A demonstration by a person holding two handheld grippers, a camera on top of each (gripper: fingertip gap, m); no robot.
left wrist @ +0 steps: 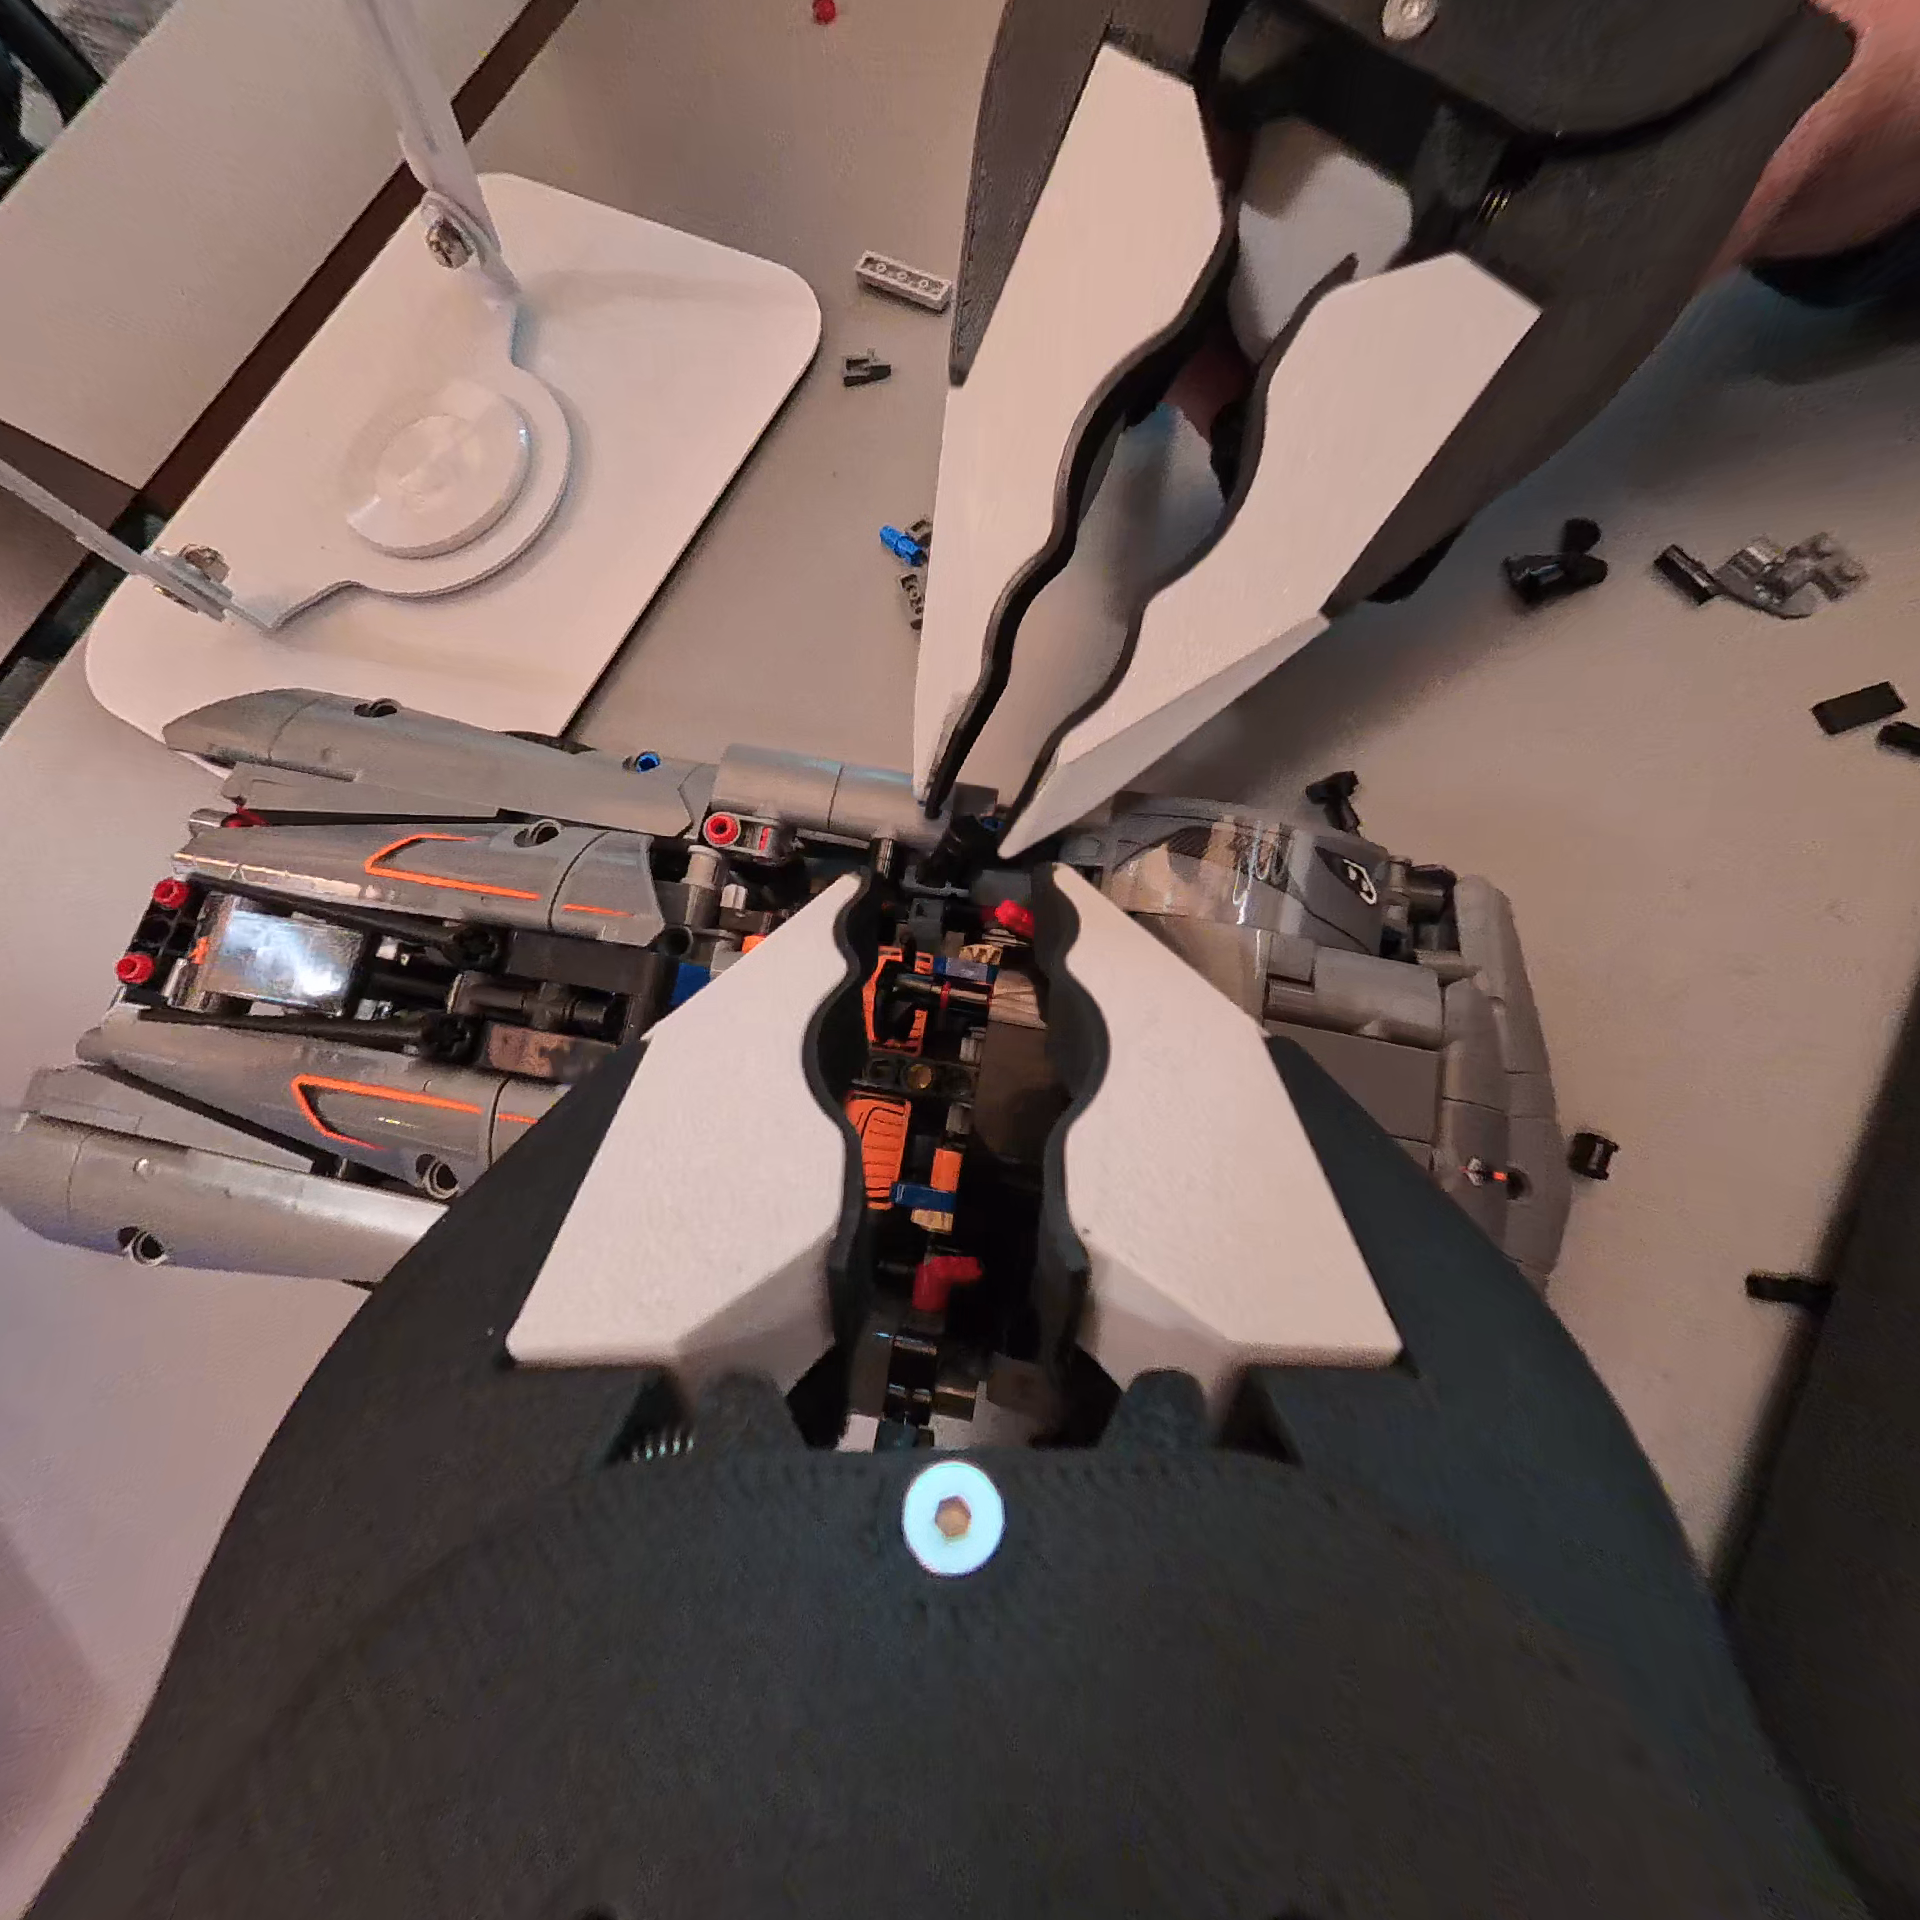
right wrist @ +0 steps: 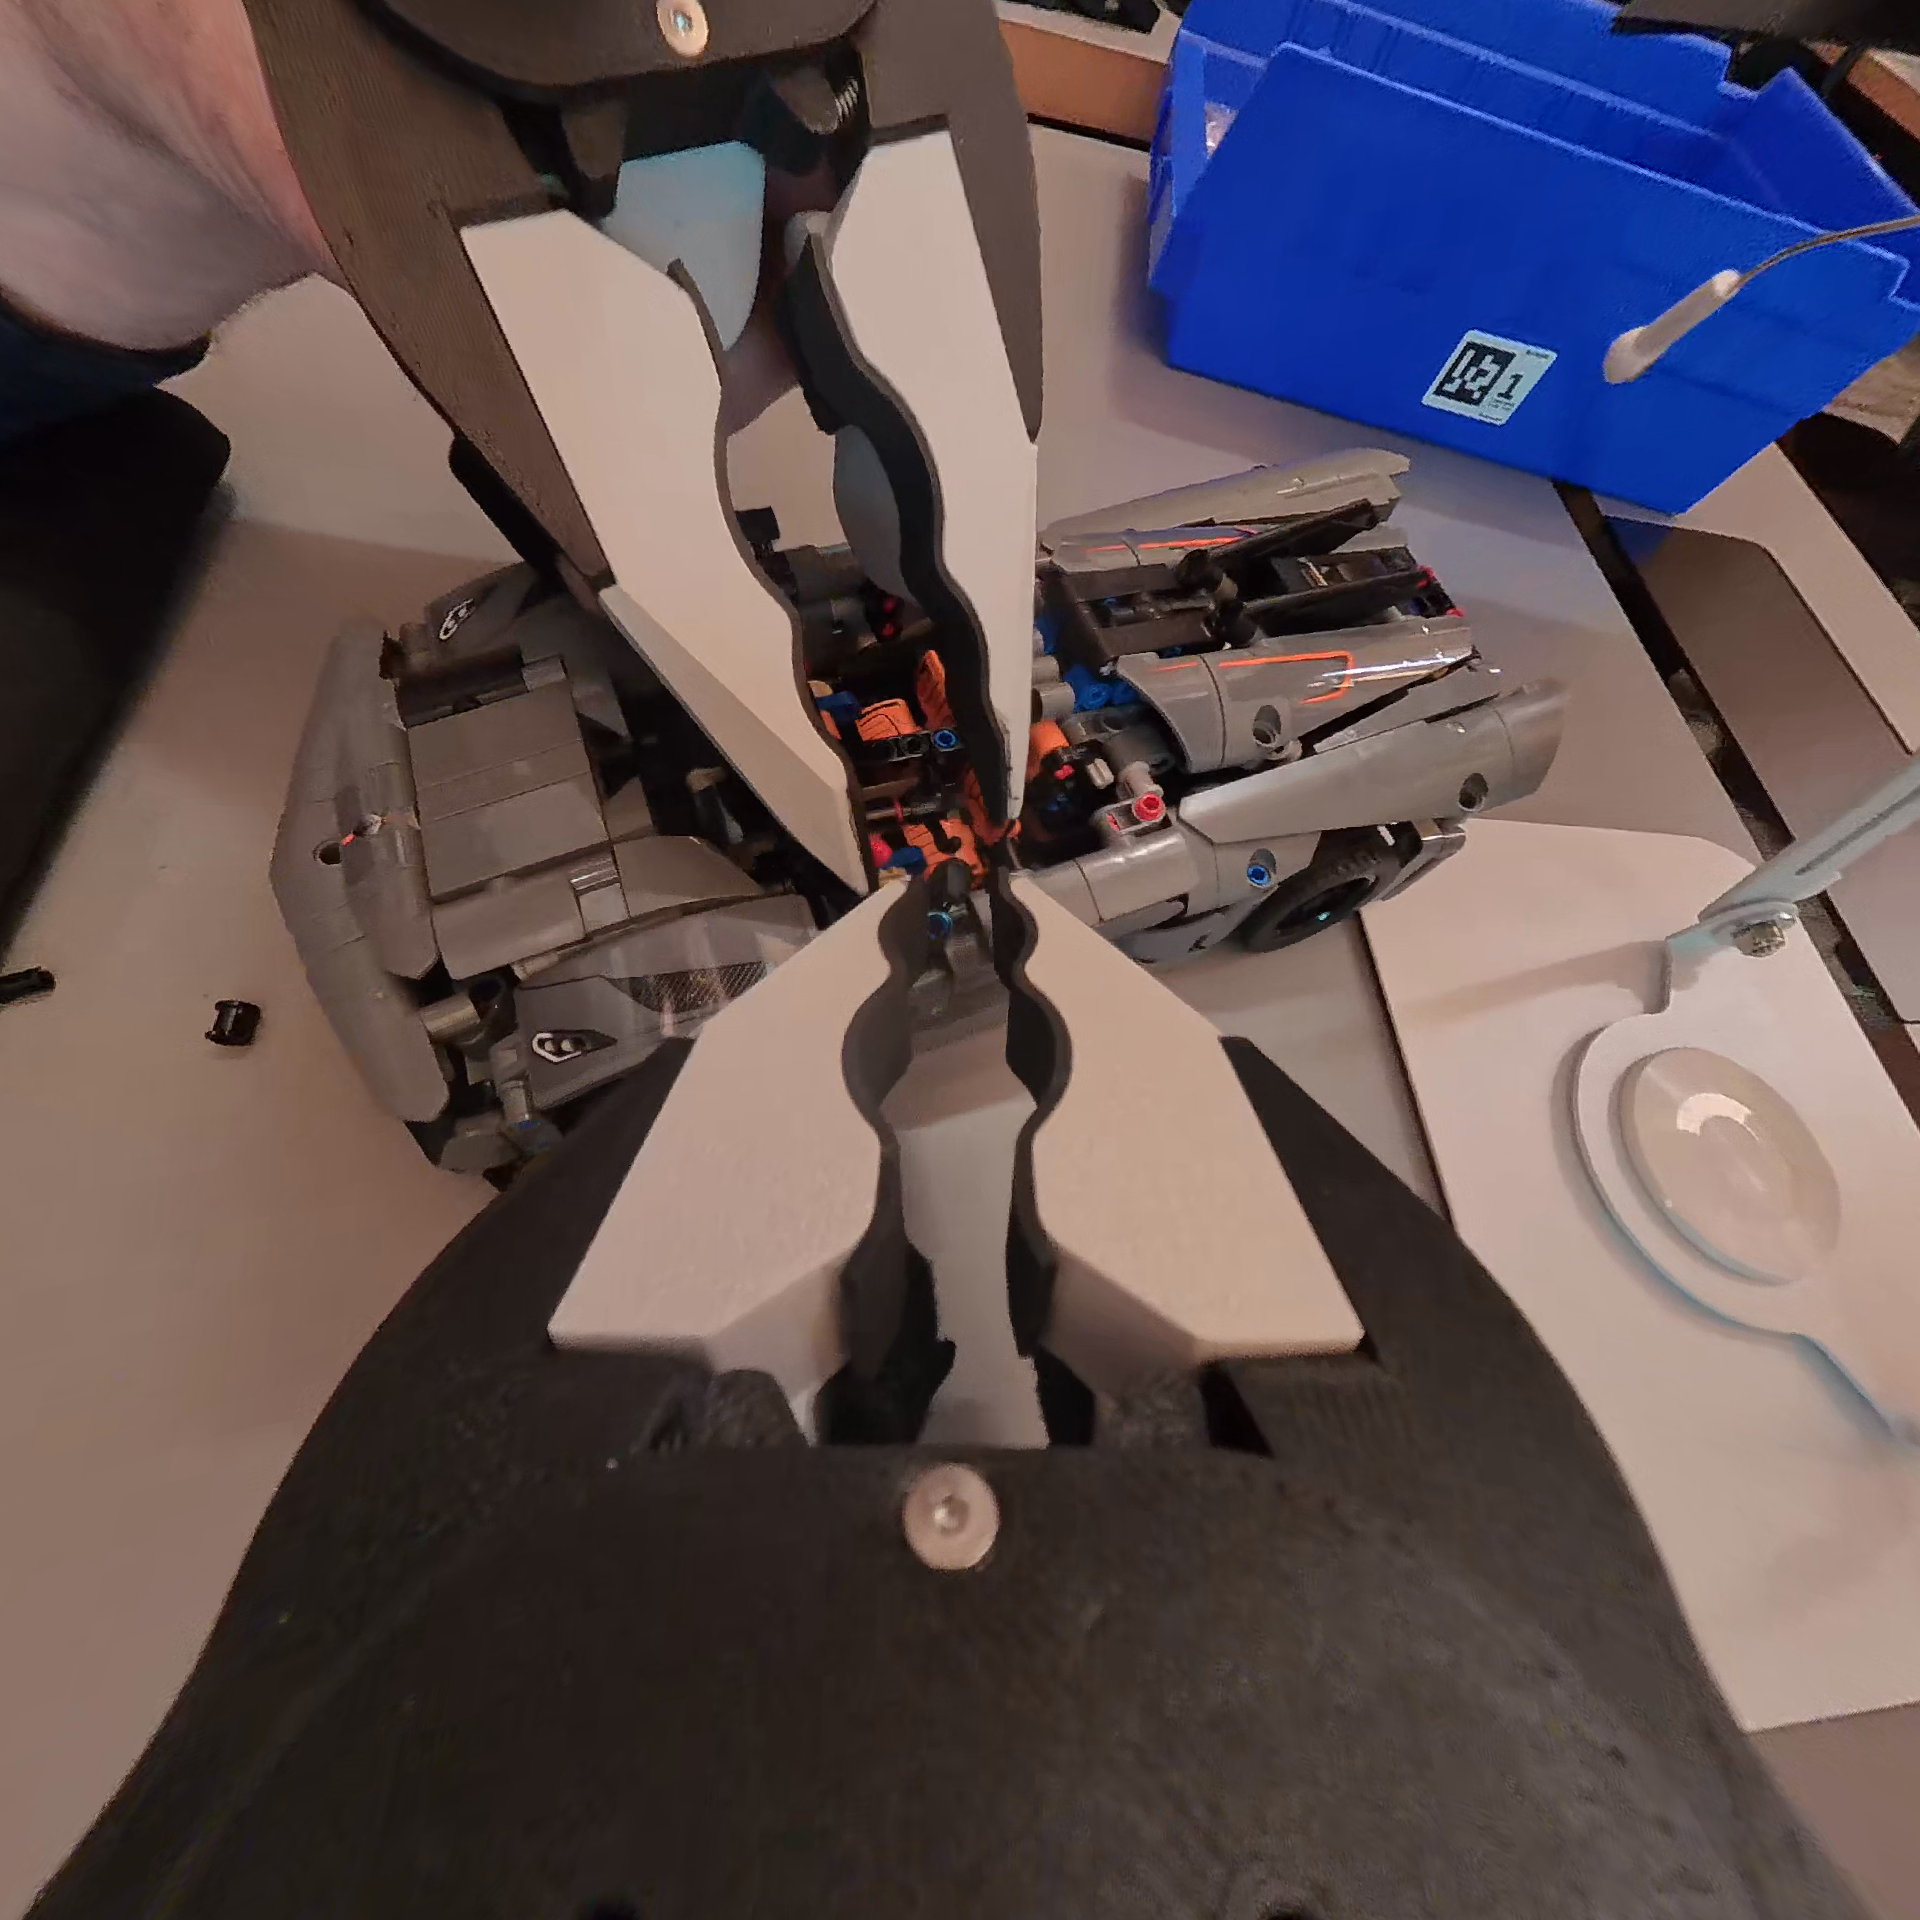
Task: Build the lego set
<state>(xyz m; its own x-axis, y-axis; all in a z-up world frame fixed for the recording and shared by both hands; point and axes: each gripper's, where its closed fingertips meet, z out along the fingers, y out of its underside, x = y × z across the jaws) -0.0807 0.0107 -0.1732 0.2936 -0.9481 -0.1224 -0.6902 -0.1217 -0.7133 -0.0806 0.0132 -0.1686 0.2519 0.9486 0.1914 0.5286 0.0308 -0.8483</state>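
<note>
A grey lego sports car with orange lines lies across the table, its open cockpit with orange seats in the middle. It also shows in the right wrist view. My left gripper is open, its fingers straddling the cockpit from above. My right gripper comes in from the opposite side, shut on a small black pin with a blue end, held at the cockpit's edge right by the left fingertips. The pin is mostly hidden by the fingers.
A white magnifier stand base with its lens sits beside the car. A blue bin stands behind the car. Loose pieces lie around: a grey plate, a blue pin, black pins, a black bush. Left and right tips are no more than a few centimetres apart. My left tips are roughly 12 centimeters from the black bush. It is also in sight in the left wrist view.
</note>
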